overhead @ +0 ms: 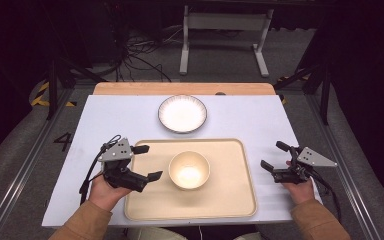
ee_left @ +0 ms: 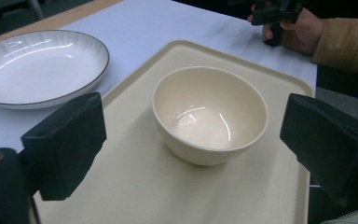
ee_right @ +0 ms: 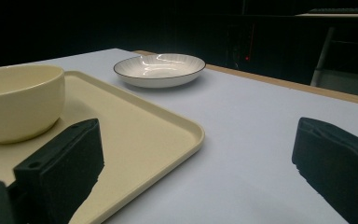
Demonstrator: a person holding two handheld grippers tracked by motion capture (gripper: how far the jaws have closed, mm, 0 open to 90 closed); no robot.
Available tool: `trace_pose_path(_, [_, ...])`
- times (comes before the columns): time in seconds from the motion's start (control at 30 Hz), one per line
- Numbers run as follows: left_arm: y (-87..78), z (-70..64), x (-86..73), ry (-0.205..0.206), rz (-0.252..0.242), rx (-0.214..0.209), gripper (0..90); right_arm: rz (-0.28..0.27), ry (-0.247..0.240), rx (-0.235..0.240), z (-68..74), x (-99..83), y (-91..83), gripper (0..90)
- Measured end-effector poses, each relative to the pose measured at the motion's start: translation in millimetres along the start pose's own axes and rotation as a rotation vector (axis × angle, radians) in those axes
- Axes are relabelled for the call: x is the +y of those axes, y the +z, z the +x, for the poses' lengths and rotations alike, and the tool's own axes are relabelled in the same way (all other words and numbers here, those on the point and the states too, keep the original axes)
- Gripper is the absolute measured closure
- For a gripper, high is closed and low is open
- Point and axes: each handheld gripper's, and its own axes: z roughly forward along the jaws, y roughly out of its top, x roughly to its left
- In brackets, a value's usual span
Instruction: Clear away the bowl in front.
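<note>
Bowl: the cream bowl [overhead: 189,170] stands upright at the centre of the frame in the high view, inside the tray [overhead: 235,200], empty.
Tray: lies flat on the desk [overhead: 260,117], lower centre of the frame.
Plate: the white plate [overhead: 182,113] sits on the bare desk above the tray in the frame, apart from it.
Left tool: the left tool [overhead: 147,162] hangs over the tray's left edge, jaws spread apart, nothing between them.
Right tool: the right tool [overhead: 274,156] is right of the tray, off its edge, jaws spread apart and empty.
Key relation: in the left gripper view the bowl [ee_left: 209,114] lies straight ahead, centred between the two jaws; in the right gripper view the bowl [ee_right: 18,100] sits at far left, off that tool's line.
Nearer tool: left, by judgement.
Long axis: none; the bowl is round, so any approach bearing meets the rim alike.
</note>
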Motion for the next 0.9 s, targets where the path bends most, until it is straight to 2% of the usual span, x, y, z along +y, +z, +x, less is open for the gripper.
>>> trace_pose_path(0.07, [-2.4, 0.2, -4.0, -0.007, -0.017, 0.029, 3.1, 0.0, 0.0, 0.0, 0.0, 0.0, 0.0, 2.1])
trace_pose_path(0.13, [-5.2, 1.0, -7.4, -0.005, -0.034, 0.041, 0.9, 0.0, 0.0, 0.0, 0.0, 0.0, -0.1, 2.1])
trace_pose_path(0.3, [-10.4, 3.4, -16.4, -0.018, -0.073, 0.037, 0.3, -0.002, -0.001, 0.0, 0.1, 0.0, -0.1, 2.1])
trace_pose_path(0.43, [-15.3, 6.2, -26.9, -0.031, -0.097, 0.047, 0.3, -0.003, -0.003, 0.0, 0.2, -0.1, -0.2, 2.0])
trace_pose_path(0.53, [-19.2, 7.8, -34.5, -0.054, -0.137, 0.051, 0.3, -0.003, -0.003, 0.0, 0.2, -0.1, -0.2, 2.0])
trace_pose_path(0.63, [-21.6, 9.2, -40.9, -0.059, -0.158, 0.063, 0.3, -0.003, -0.003, -0.001, 0.4, -0.1, -0.4, 2.0])
trace_pose_path(0.73, [-23.8, 10.9, -48.5, -0.063, -0.167, 0.086, 0.3, -0.003, -0.002, -0.001, 0.4, -0.1, -0.4, 2.0])
trace_pose_path(0.8, [-24.2, 11.9, -52.7, -0.067, -0.155, 0.103, 0.5, -0.004, -0.003, -0.001, 0.4, -0.1, -0.4, 2.0])
trace_pose_path(0.9, [-24.4, 13.5, -57.6, -0.078, -0.164, 0.111, 1.3, -0.006, -0.005, 0.001, 0.4, -0.2, -0.5, 1.9])
